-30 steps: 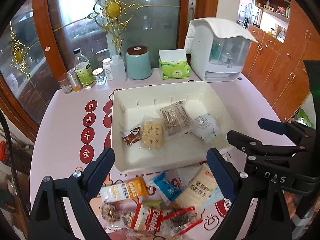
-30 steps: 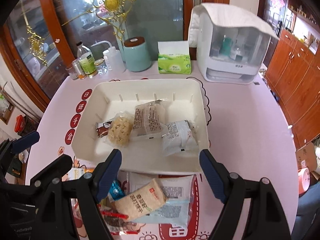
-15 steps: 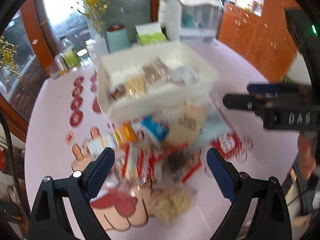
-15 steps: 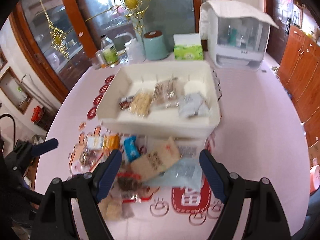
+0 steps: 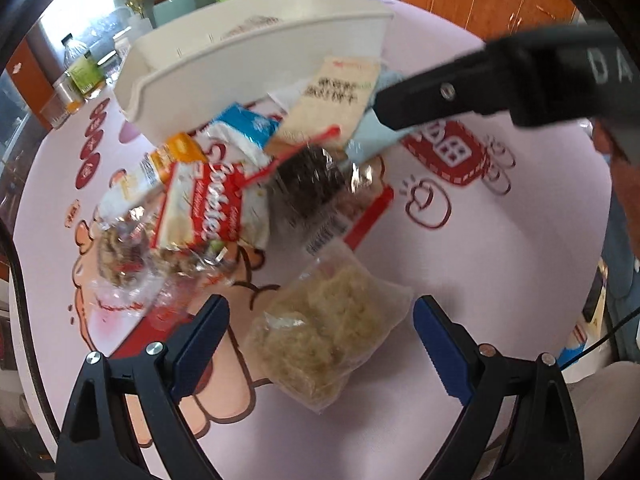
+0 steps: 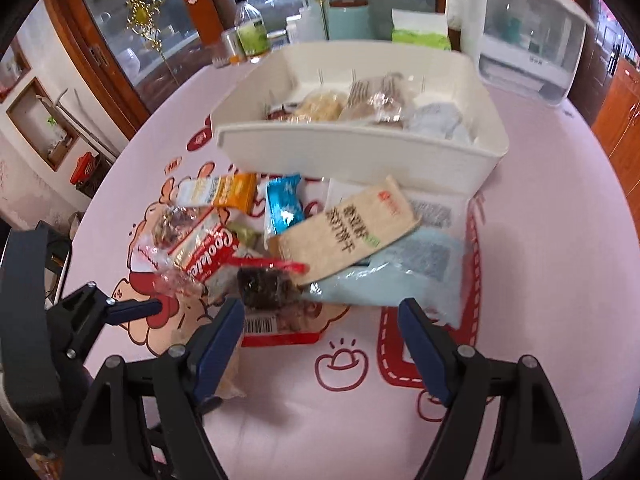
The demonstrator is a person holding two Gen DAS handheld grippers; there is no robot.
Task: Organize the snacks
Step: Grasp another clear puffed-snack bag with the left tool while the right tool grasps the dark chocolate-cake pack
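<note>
Bare pink tablecloth [image 6: 540, 280] lies open right of the snack pile [image 6: 256, 248]. The white bin [image 6: 360, 152] walls off the far side, bottles [image 6: 250, 32] behind it.

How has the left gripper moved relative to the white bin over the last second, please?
Yes: the left gripper dropped toward the table, away from the white bin, now over the clear snack bag.

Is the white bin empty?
No, the white bin already holds several wrapped snacks lying along its floor.
</note>
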